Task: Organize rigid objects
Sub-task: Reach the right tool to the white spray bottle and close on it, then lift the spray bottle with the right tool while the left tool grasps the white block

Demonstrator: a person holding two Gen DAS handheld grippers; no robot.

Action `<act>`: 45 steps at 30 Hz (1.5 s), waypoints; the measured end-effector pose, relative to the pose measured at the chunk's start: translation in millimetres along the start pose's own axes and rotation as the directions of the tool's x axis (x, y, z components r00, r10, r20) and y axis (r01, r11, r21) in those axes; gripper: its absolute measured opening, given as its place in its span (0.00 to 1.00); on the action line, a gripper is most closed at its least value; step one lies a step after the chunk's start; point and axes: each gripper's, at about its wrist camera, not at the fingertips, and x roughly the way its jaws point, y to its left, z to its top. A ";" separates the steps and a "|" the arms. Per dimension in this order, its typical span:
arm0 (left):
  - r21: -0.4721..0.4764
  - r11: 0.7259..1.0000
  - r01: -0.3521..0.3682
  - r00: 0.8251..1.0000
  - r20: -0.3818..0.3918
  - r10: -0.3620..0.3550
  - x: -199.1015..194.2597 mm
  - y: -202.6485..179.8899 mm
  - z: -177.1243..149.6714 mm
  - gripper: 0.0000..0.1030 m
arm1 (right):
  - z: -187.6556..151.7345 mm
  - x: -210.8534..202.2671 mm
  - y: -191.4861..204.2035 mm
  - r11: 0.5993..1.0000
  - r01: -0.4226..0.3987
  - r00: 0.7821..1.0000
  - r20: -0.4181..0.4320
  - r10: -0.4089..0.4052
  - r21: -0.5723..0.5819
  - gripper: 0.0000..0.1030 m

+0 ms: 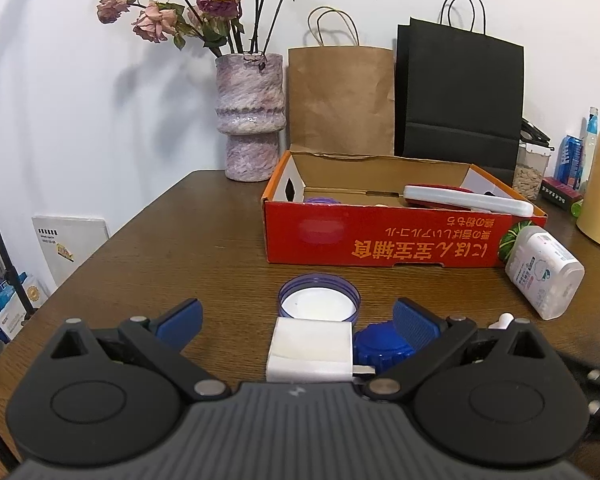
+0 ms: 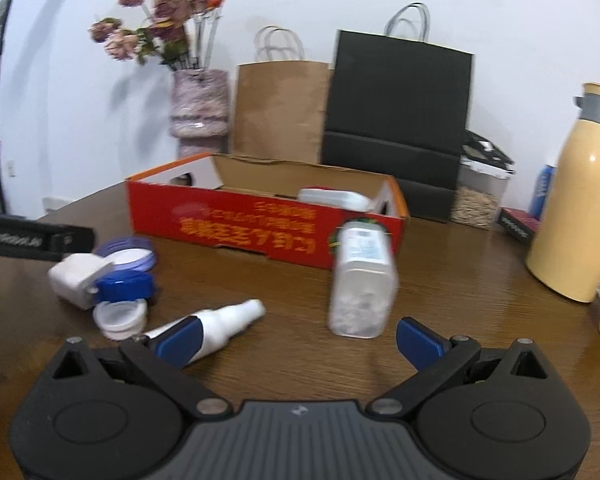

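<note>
The left gripper (image 1: 298, 316) is wide open w/ nothing between its ribbed blue pads; it hangs low over the brown wood-grain table (image 1: 160, 248). Just in front lies a white, boxy charger (image 1: 310, 350), touching a blue ridged cap (image 1: 382, 346) and a round purple lid (image 1: 319, 298) w/ white inside. The right gripper (image 2: 298, 338) is also wide open and empty, near a clear plastic bottle (image 2: 360, 280) lying on its side and a white spray bottle (image 2: 224, 326). Behind stands the red cardboard box (image 1: 380, 236), glossy, w/ a long white & red thing (image 1: 466, 200) inside.
</note>
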 end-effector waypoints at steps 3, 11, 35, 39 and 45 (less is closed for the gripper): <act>0.011 1.000 0.012 1.000 -0.003 -0.011 -2.0 0.7 -0.8 1.00 | 0.1 -0.2 12.5 0.999 -0.049 0.999 -0.006 0.049 -0.021 1.00; 0.048 0.998 0.032 0.999 -0.015 -0.032 -6.0 7.3 -5.5 1.00 | -2.3 4.4 33.6 0.991 -0.108 0.993 -0.059 0.103 -0.084 1.00; -0.013 1.000 0.007 0.999 -0.047 -0.007 2.5 43.1 -1.7 1.00 | 18.9 64.8 25.8 0.954 -0.250 0.960 -0.169 0.223 -0.162 1.00; 0.003 1.000 0.015 0.998 -0.057 -0.015 4.7 39.7 -2.7 1.00 | 21.4 73.1 18.6 0.951 -0.287 0.945 -0.193 0.262 -0.112 0.99; 0.019 0.999 0.026 0.997 -0.073 -0.024 8.5 34.8 -4.9 1.00 | 20.9 72.9 13.5 0.951 -0.302 0.941 -0.185 0.284 -0.074 0.95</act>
